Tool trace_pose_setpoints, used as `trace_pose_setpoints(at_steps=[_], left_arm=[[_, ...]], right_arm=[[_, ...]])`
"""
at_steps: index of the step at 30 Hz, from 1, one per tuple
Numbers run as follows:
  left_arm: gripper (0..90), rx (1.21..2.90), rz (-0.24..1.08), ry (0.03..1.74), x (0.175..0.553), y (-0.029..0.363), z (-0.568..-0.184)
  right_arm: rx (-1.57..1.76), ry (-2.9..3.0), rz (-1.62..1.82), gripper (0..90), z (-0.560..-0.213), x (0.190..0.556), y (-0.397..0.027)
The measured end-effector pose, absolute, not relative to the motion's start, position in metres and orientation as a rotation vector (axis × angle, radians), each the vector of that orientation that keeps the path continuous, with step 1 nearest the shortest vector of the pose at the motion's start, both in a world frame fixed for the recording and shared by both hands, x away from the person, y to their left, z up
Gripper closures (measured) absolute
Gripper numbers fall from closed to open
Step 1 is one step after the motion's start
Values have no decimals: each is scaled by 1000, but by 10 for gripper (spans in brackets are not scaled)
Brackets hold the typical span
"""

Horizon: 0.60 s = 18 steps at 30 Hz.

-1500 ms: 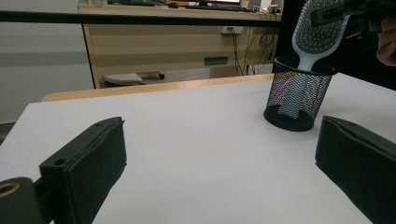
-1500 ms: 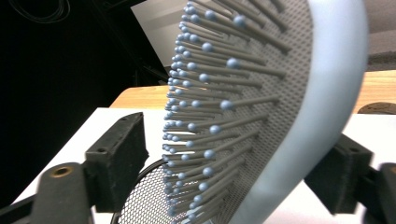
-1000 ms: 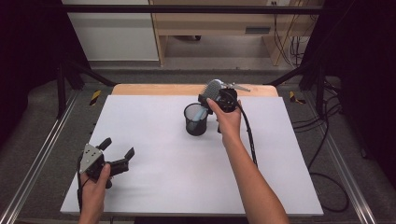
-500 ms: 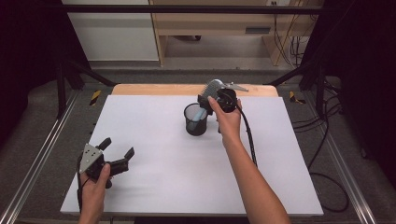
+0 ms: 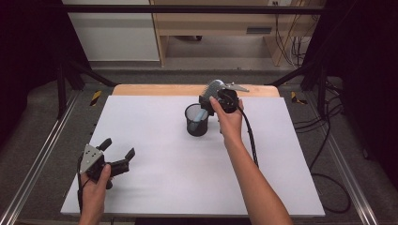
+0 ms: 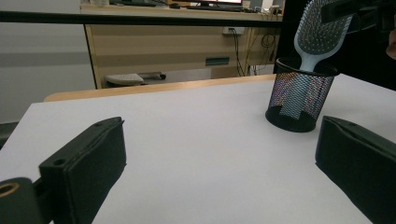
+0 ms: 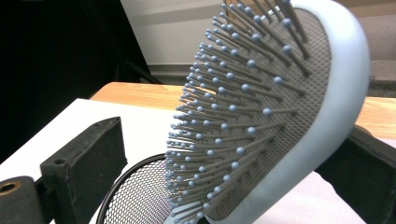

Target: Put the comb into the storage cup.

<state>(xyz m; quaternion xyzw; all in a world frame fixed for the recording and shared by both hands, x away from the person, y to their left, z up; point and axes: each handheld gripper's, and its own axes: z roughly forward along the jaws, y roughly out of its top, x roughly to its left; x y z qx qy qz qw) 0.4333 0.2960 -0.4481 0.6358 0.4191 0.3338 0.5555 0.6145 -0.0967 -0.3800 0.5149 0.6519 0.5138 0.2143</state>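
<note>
1 right gripper point(image 5: 210, 100) over mesh cup point(image 5: 196, 120), jaws seemingly loose around hairbrush point(image 7: 280, 116)

A: What's seen betw. the two black jaws?
B: White table point(image 6: 187, 140), w/ jaws spread wide, nothing gripped.
A: And farther off?
B: Black mesh cup point(image 6: 301, 100) at right, pale blue hairbrush point(image 6: 320, 35) stood in it handle-down, tilted right; bristles are turned toward the camera.

One hairbrush point(image 5: 214, 88), one black mesh cup point(image 5: 196, 120), two handheld grippers, one white table point(image 5: 155, 140).
</note>
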Motion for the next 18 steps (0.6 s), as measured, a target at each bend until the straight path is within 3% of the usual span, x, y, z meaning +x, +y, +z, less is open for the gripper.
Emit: trace_pose_setpoints(at_steps=[18], left_arm=[[19, 1503, 788, 989, 433, 296, -448]], right_arm=[[1358, 1816, 1352, 56, -379, 611, -95]])
